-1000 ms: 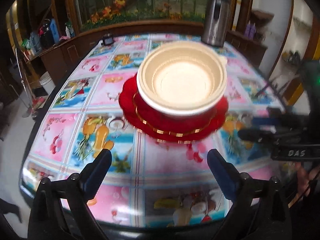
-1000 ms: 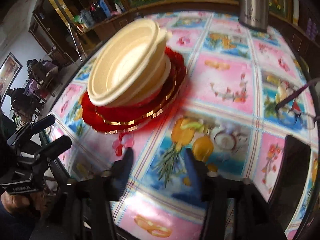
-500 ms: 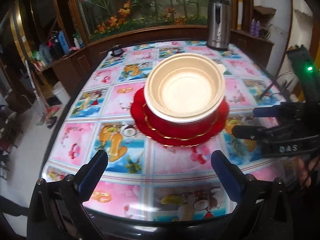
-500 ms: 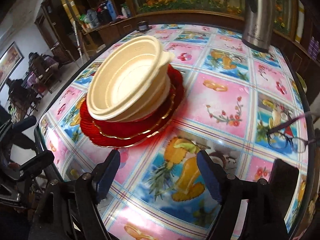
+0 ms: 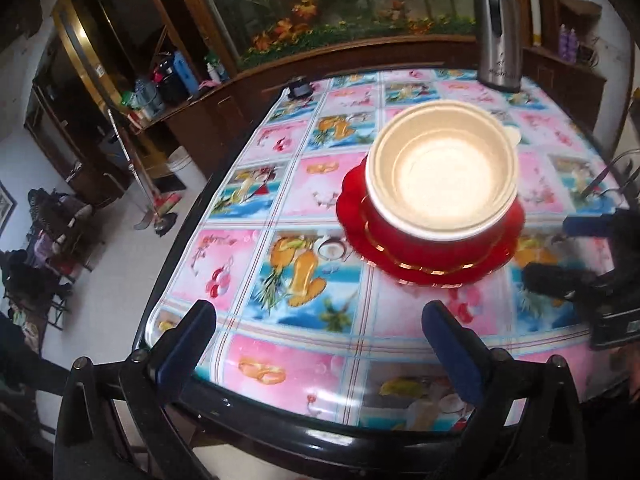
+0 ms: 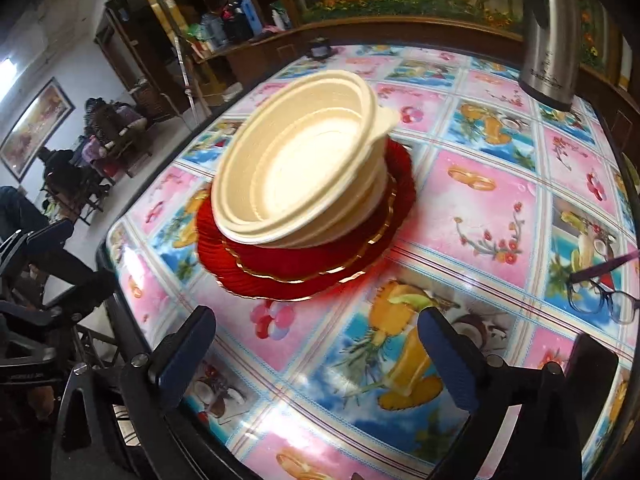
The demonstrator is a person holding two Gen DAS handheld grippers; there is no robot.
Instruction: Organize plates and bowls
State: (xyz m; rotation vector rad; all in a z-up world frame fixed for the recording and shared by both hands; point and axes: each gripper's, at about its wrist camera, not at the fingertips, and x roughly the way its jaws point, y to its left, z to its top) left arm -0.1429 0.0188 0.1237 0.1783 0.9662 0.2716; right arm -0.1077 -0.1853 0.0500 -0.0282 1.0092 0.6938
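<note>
Bowls (image 5: pixel 442 176) stacked on red plates (image 5: pixel 430 256), mid-worktop (image 5: pixel 280 352); left claw (image 5: pixel 316 334) wide, right claw (image 6: pixel 316 334) opening, both empty, right probably nearer.

Glossy table, matt bowls, shiny steel

The table (image 6: pixel 480 200) wore a glossy, smooth printed plastic-looking cover that caught glare. The cream bowls (image 6: pixel 304 168) looked matt, like moulded pulp or plastic; the red plates (image 6: pixel 304 268) were ribbed with shiny gold rims. The flask (image 6: pixel 550 32) was brushed metal, the cabinet (image 5: pixel 224 120) dark polished wood.

Perhaps three cream bowls (image 6: pixel 304 176), two red plates (image 6: pixel 280 276), one flask (image 6: pixel 550 36), one pair of glasses (image 6: pixel 604 300).
</note>
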